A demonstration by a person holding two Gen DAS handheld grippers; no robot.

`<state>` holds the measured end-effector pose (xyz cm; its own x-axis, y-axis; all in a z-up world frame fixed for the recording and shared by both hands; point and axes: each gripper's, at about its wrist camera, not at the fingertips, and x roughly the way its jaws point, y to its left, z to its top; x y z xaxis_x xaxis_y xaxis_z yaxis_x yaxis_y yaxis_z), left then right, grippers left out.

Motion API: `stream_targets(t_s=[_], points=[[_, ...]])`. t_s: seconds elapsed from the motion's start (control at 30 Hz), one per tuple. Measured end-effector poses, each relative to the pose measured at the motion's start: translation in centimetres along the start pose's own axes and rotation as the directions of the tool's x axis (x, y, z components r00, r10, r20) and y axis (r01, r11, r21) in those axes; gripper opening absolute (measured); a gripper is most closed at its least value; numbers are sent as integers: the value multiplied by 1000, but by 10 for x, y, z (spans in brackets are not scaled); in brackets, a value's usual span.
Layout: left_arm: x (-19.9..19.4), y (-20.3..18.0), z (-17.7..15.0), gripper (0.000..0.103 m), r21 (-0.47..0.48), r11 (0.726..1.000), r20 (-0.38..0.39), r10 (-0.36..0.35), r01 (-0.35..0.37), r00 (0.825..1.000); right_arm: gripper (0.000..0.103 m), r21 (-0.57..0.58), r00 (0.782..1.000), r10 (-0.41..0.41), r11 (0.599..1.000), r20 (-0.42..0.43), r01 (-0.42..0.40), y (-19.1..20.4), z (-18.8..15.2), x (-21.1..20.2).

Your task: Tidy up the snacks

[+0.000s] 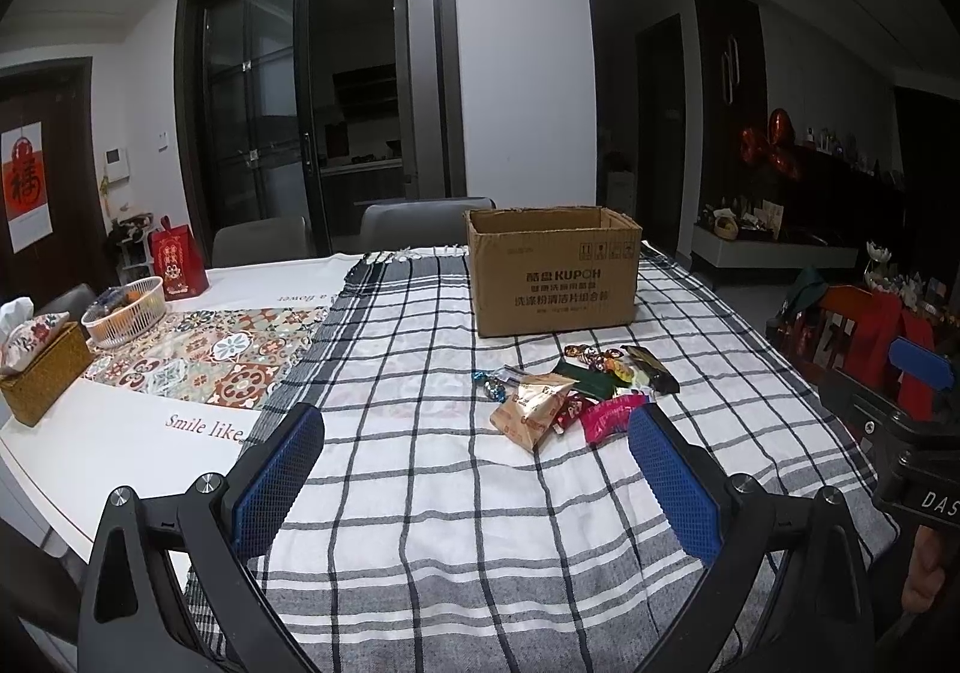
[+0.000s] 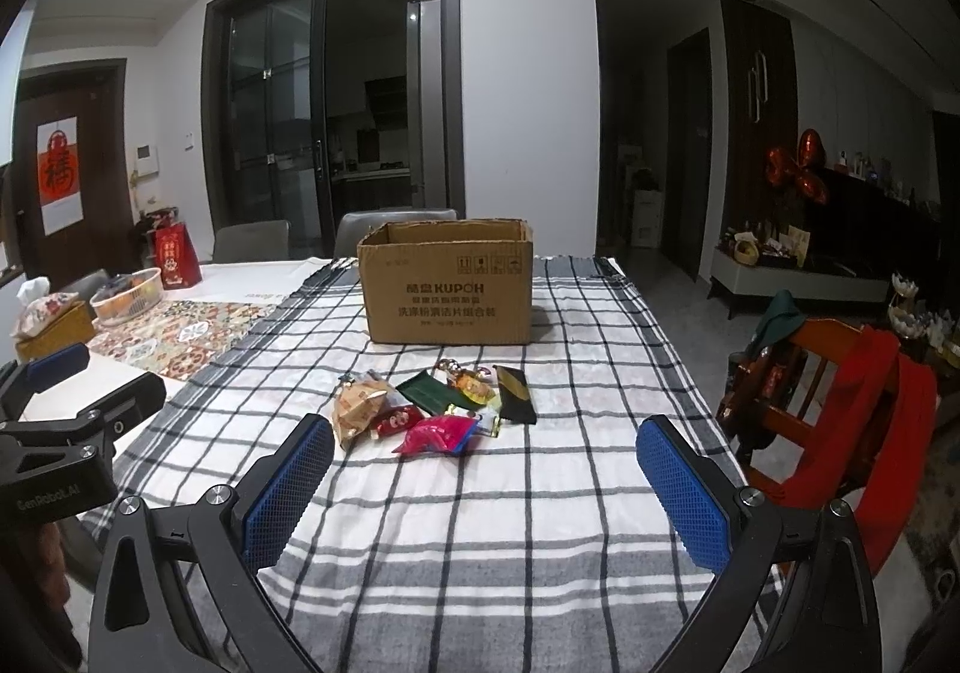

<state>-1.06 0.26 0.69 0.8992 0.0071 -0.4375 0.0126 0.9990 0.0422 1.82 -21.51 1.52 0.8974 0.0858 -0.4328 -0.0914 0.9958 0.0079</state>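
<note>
Both the left gripper (image 1: 477, 484) and right gripper (image 2: 486, 487) hover with jaws wide, holding nothing, over the checked cloth (image 2: 480, 553). The snacks (image 2: 432, 403) lie before the cardboard box (image 2: 447, 289). Only the right view shows the wooden chair (image 2: 840, 409) fully.

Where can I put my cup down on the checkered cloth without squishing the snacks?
Free: the checkered cloth between the snack pile and the near edge, and the strip right of the pile. Crowded: the gap between the pile and the cardboard box.

Matt cardboard box (image 2: 447, 286), woven checked cloth (image 2: 480, 493), glossy wrappers (image 2: 438, 433).
</note>
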Motion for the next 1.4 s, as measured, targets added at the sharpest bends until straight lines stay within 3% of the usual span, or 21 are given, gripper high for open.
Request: stream_targets(t_s=[1.03, 1.4], points=[[-1, -1, -1, 103, 4, 1000, 1, 2, -2, 1000, 102, 4, 1000, 9, 1000, -7, -9, 4, -1, 0], [18, -3, -4, 103, 23, 1000, -31, -15, 16, 999, 102, 11, 997, 36, 999, -73, -35, 8, -10, 23]])
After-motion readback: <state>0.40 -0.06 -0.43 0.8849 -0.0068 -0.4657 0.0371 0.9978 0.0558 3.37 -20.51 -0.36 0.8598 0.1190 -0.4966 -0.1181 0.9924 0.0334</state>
